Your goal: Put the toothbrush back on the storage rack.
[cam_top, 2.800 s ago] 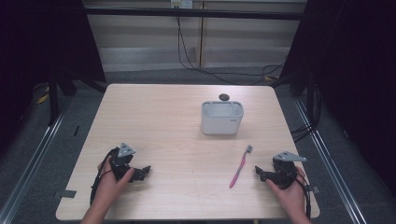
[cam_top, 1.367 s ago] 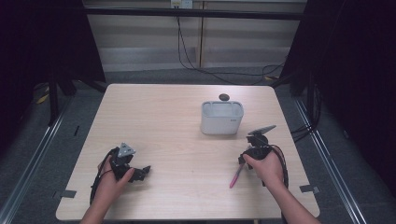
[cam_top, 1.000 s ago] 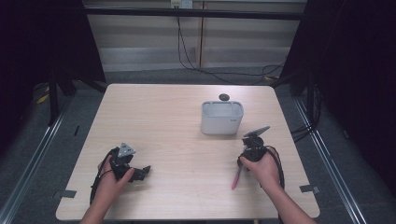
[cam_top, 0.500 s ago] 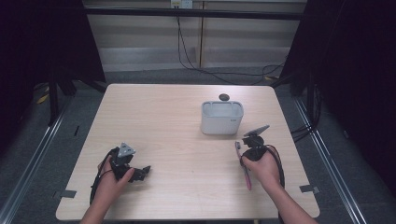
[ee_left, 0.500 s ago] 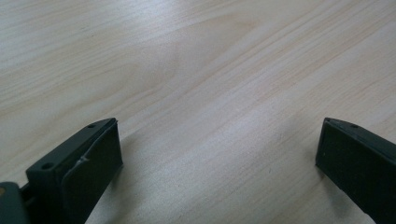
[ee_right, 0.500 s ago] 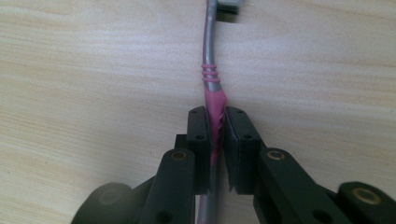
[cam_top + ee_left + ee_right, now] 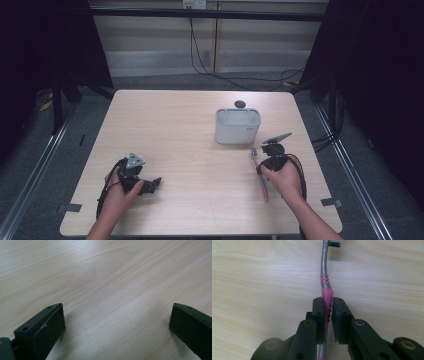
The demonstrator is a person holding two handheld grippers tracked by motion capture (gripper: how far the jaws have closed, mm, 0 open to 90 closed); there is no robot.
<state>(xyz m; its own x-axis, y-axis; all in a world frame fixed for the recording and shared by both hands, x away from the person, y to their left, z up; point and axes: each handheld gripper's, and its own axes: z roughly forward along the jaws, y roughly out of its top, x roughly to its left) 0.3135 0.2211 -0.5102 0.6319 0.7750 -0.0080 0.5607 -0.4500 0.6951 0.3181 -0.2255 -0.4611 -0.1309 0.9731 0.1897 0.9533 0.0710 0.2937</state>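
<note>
A pink and grey toothbrush (image 7: 325,287) sits between the jaws of my right gripper (image 7: 327,305), which is shut on its pink grip. Its head points away from the gripper, near the top of the right gripper view. Seen from above, the toothbrush (image 7: 260,174) lies along the table at the right, with my right gripper (image 7: 263,165) over its middle. A white rectangular holder (image 7: 238,126) stands just beyond it. My left gripper (image 7: 155,184) rests at the front left, open, with only bare wood between its jaws (image 7: 116,322).
A small dark round object (image 7: 239,104) lies behind the white holder near the table's far edge. The light wooden table (image 7: 175,130) has dark floor and metal rails around it. Cables trail from both grippers.
My right gripper moved in from the front right corner to the toothbrush and shut on it. The toothbrush swung so its head now points toward the holder. The left gripper stayed still.
</note>
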